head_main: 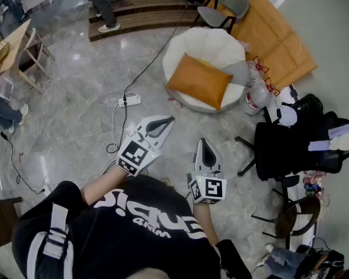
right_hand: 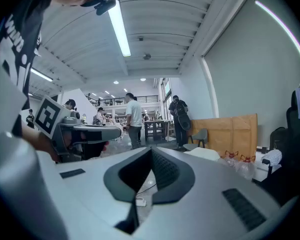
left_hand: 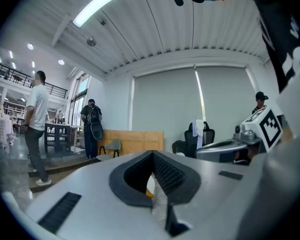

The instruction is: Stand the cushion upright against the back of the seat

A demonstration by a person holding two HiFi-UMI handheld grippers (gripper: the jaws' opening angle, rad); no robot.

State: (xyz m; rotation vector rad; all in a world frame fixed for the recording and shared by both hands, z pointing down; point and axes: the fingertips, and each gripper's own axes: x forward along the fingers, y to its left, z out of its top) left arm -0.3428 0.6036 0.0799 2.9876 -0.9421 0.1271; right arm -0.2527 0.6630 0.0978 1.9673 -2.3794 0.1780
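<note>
An orange cushion (head_main: 199, 81) lies tilted across the front of a round white seat (head_main: 227, 48) at the top centre of the head view, its far end leaning on the seat's inside. A sliver of the orange cushion (left_hand: 149, 191) shows past the left gripper's jaws. My left gripper (head_main: 170, 120) is shut and empty, held level, pointing toward the seat from well short of it. My right gripper (head_main: 203, 140) is also shut and empty, below the seat and to the right of the left one. Both grippers (left_hand: 153, 154) (right_hand: 151, 151) have their jaws together with nothing between.
A white power strip (head_main: 130, 100) with cables lies on the marble floor left of the seat. Water bottles (head_main: 255, 97) and a black office chair (head_main: 291, 144) with bags stand to the right. Grey chairs (head_main: 224, 10) and a wooden board (head_main: 273, 28) sit behind. People stand (left_hand: 37, 124) at the far left.
</note>
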